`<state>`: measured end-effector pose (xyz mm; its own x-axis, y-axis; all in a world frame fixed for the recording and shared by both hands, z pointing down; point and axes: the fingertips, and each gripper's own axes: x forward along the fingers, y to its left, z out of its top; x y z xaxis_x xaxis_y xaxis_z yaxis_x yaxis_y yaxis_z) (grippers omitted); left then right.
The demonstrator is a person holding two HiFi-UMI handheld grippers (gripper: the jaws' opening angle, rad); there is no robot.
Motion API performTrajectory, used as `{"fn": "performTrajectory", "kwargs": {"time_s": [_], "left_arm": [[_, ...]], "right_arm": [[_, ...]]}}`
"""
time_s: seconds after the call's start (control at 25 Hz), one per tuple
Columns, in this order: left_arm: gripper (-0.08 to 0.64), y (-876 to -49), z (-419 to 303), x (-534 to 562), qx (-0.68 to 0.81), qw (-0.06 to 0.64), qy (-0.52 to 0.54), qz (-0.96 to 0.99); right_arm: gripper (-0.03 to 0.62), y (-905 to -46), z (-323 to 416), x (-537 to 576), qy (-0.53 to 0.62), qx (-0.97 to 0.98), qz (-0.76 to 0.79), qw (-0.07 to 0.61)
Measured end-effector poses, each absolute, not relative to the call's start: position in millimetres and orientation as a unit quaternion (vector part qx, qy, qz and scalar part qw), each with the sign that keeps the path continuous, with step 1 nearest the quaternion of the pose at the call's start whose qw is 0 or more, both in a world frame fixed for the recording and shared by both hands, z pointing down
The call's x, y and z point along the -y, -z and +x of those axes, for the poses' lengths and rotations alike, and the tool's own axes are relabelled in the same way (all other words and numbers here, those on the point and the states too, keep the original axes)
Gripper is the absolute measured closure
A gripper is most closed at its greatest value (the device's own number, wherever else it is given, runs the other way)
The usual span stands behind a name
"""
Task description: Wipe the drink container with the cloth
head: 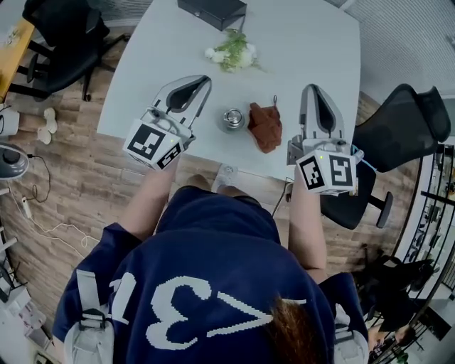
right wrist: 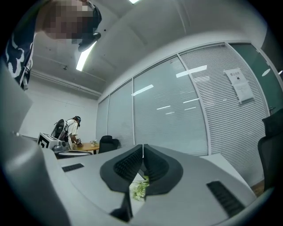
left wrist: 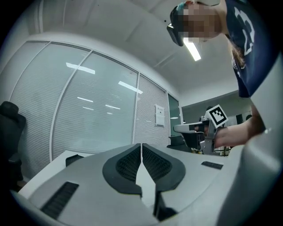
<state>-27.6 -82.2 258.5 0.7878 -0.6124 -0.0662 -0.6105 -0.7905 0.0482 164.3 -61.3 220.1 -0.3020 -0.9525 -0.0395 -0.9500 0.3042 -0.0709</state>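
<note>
Near the front edge of the white worktop [head: 306, 43]: the drink container [head: 232, 119], small, round and metallic, viewed from straight above. Just right of the drink container: the cloth [head: 266, 126], rust-brown, crumpled in a heap. Hard to tell whether touching it or only close beside it.

Beyond the drink container, further up the worktop: a spray of white flowers [head: 232, 54] with green leaves. Past that, at the far edge, a black box [head: 213, 10].

Left of the drink container and apart from it: the left tool [head: 205, 80], held level, tips pointing toward the far side. Jaws pressed together along one thin seam, with nothing between the pads.

Right of the drink container, past the cloth: the right tool [head: 311, 89], likewise level, jaws closed tip to tip and empty. Through the small gap below its pads in the right gripper view, only the flowers. Both tools clear of the drink container and of the cloth.

On the near side of the drink container: a navy shirt [head: 213, 284] with white numerals, and bare forearms reaching out to the two tools.

Further right of the drink container, off the worktop: a black office chair [head: 405, 124]. Far to its left, another black chair [head: 64, 35] on the wooden floor [head: 71, 178].
</note>
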Motion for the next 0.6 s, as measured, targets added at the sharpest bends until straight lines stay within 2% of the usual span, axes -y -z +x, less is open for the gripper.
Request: {"fn": "performTrajectory", "kwargs": {"time_s": [0.6], "left_arm": [[0.535, -364, 6, 69, 0.187, 0.125, -0.031, 0.974]], "right_arm": [[0.565, -290, 173, 98, 0.087, -0.774, -0.627, 0.006]]}}
